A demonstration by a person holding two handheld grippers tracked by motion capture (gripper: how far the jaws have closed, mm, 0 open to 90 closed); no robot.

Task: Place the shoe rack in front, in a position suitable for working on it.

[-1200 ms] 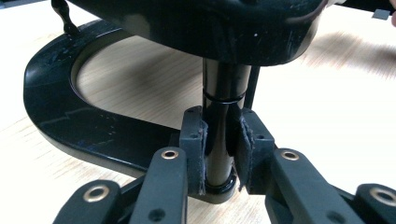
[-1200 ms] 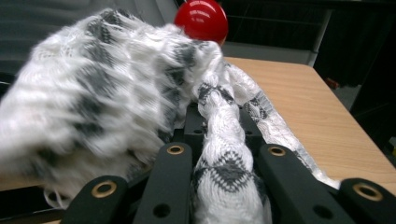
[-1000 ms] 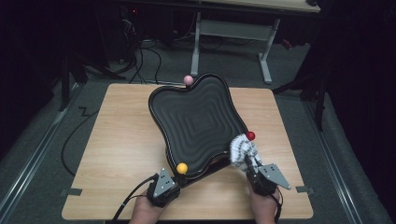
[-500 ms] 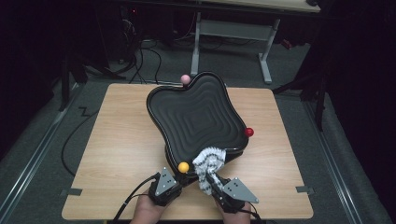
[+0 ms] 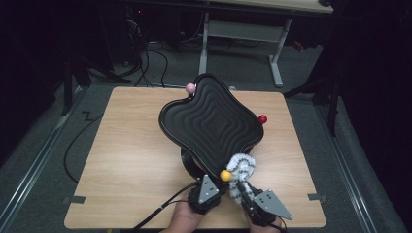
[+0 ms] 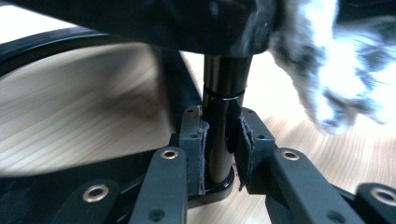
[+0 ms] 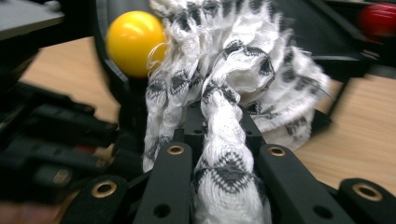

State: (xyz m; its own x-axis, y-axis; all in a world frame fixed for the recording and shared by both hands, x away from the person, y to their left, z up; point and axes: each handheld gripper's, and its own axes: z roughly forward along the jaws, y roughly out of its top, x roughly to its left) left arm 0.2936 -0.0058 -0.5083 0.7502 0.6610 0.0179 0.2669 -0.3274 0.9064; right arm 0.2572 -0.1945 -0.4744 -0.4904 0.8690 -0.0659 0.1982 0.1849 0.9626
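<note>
The left gripper [image 6: 219,154] clamps the black metal post [image 6: 223,116] beneath the wavy-edged black ribbed tray [image 5: 211,121], apparently steadying it for wiping. The right gripper [image 7: 219,126], jaws closed on a black-and-white knitted cloth [image 7: 233,84], holds the cloth at the tray's near rim beside a yellow ball [image 7: 133,42]. Red [image 5: 262,119] and pink [image 5: 190,88] balls mark other corners. The pale wooden table [image 5: 121,160] stands on grey carpet in a dim room.
</note>
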